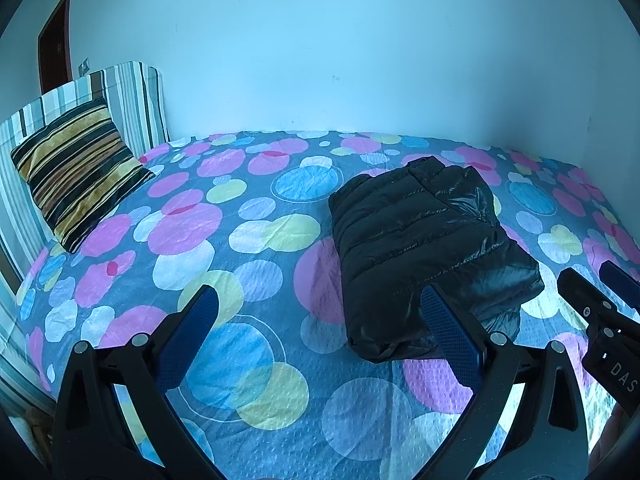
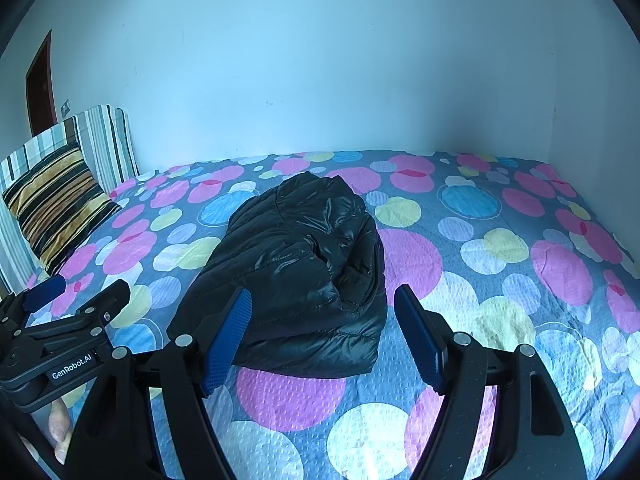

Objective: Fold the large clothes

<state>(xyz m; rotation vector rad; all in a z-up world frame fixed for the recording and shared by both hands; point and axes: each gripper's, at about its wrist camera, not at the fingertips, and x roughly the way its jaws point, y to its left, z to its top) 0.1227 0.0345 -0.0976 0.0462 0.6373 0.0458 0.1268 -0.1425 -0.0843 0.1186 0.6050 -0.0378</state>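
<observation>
Both hand-held grippers, left [image 1: 318,322] and right [image 2: 324,328], gape empty before shiny black jacket [image 2: 296,276], folded compactly.

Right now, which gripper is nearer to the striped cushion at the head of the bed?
Left. The left gripper hovers open on the striped cushion's side of the folded black puffer jacket; the right gripper, also open, sits farther away, facing the jacket.

Bed [image 1: 256,216]: covered by a sheet with coloured circles.
Jacket [image 2: 296,272]: black, folded, mid-bed.
Cushion [image 1: 76,176]: striped, at the bed's left end.
</observation>
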